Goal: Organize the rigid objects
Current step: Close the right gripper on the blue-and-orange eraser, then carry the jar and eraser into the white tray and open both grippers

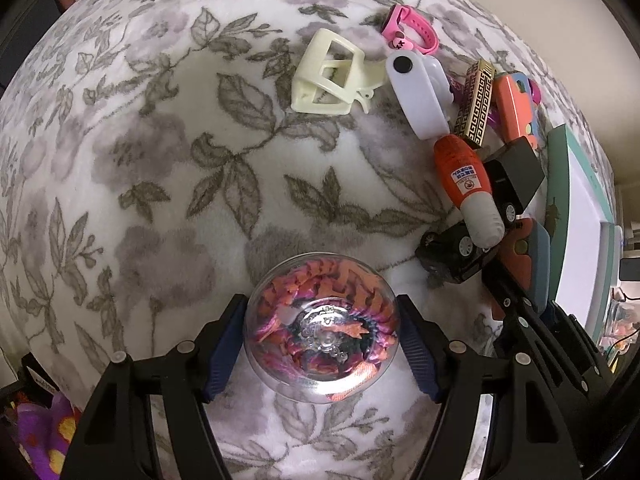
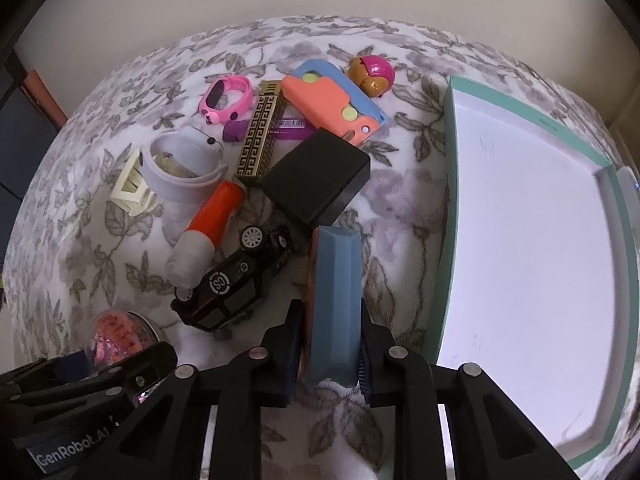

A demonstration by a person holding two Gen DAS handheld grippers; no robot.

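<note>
Left gripper [image 1: 322, 346]: blue pads spread wide, straddling a clear plastic capsule [image 1: 322, 328] with an orange-and-purple segmented toy curled inside; pads at the capsule's two flanks, firm contact not certain. Pointing straight down at the floral blanket [image 1: 160, 160].

Ahead of it: cream hair claw clip [image 1: 326, 74]. Ahead and to the right, a crowded cluster: pink kids' watch [image 1: 408, 28], white slap band [image 1: 416, 92], gold key-pattern box [image 1: 476, 104], orange-bodied tube with pale cap [image 1: 466, 184], black toy car [image 1: 452, 256] lying on its side, black box [image 1: 514, 174].

Right gripper [image 2: 330, 354]: narrowed down and clamped on the near end of a blue-and-orange block [image 2: 332, 304], pads pressing both its long sides. Block lying on the blanket, lengthwise ahead of the fingers.

Just left of the block: the toy car, touching the tube. Beyond: orange-and-blue toy [image 2: 332, 104], pink-helmeted figure [image 2: 372, 72].

Right of the gripper: teal-rimmed white box lid [image 2: 450, 184], open side up, interior bare.
</note>
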